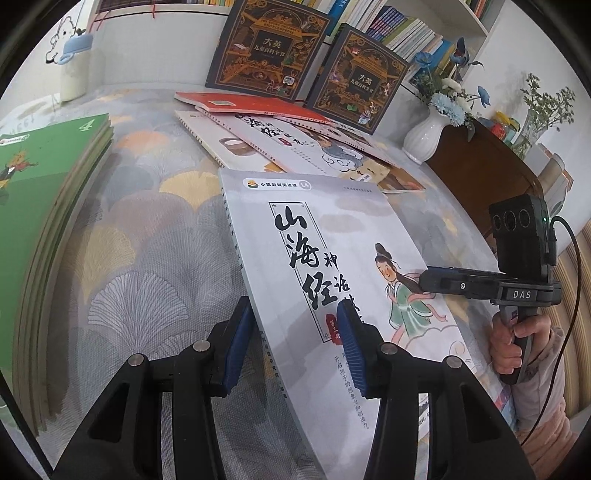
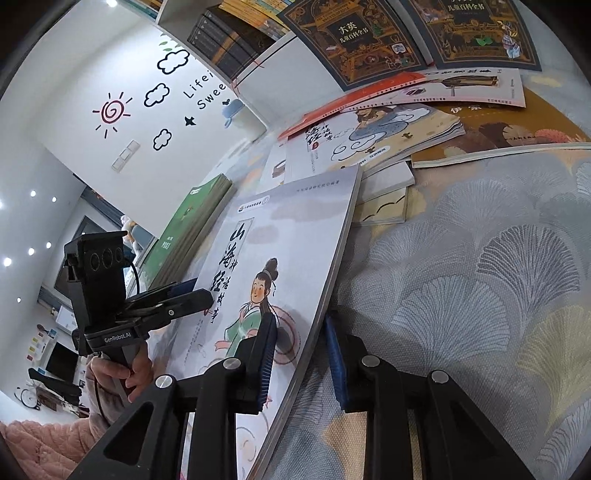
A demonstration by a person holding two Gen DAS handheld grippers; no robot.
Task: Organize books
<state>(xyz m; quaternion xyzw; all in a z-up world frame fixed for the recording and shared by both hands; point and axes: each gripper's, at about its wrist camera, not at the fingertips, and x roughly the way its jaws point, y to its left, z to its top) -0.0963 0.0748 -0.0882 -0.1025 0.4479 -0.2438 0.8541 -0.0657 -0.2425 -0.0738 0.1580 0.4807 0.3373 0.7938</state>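
A: State the surface and the room.
B: A tablecloth (image 1: 147,251) with a fan-leaf pattern covers the table. White bookshelves (image 1: 388,22) stand behind; a white vase (image 1: 424,136) holds blue flowers.

A: Locate the book and the tongs.
B: The grey picture book (image 1: 332,258) is tilted above the cloth. The left gripper (image 1: 295,347) pinches its spine edge; the right gripper (image 2: 301,360) pinches the opposite edge.

A: Note obstructions.
B: The green book stack (image 1: 44,221) is cut off. The scattered books (image 2: 388,140) overlap, hiding titles.
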